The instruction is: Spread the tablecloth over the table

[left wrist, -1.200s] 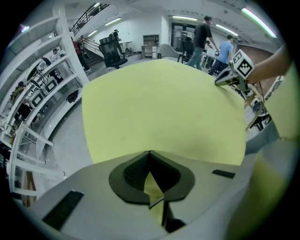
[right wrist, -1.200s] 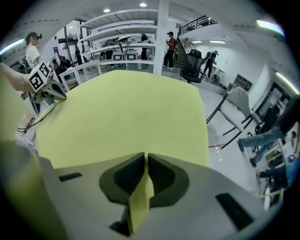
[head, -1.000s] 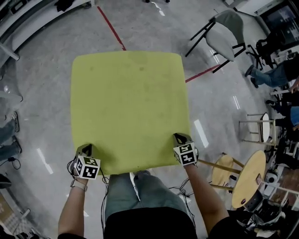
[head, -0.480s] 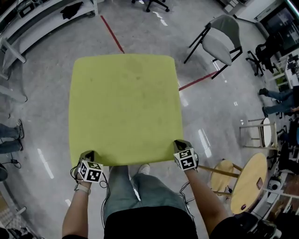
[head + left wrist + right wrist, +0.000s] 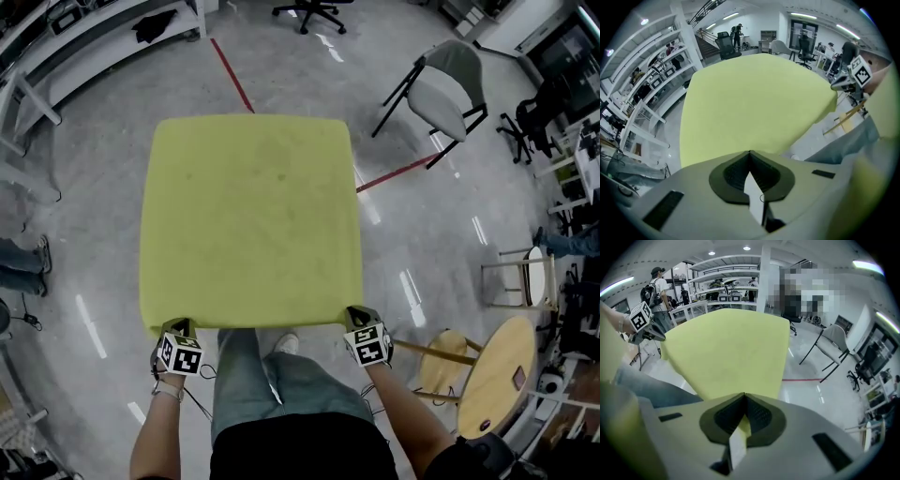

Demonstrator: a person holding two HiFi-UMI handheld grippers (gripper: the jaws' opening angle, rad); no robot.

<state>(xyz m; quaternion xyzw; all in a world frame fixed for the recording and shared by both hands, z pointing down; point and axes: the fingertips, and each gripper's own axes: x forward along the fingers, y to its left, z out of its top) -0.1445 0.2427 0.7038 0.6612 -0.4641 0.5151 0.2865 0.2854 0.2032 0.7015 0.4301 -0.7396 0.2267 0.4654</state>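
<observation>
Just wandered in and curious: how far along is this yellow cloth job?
Done: the tablecloth is spread open and flat, no big folds. In hand: the left claw and right claw are each shut on a near corner. Left: settle the near edge and let go; the table is hidden beneath, so centring is unclear.

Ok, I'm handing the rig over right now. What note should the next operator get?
Left gripper: shut on the near left corner of the yellow-green tablecloth.
Right gripper: shut on its near right corner.
Cloth: stretched out flat in front of the person; no table shows under it.
Done: cloth opened out fully.
Left: probably settle it over the table, check that it lies even, then release both corners.
</observation>
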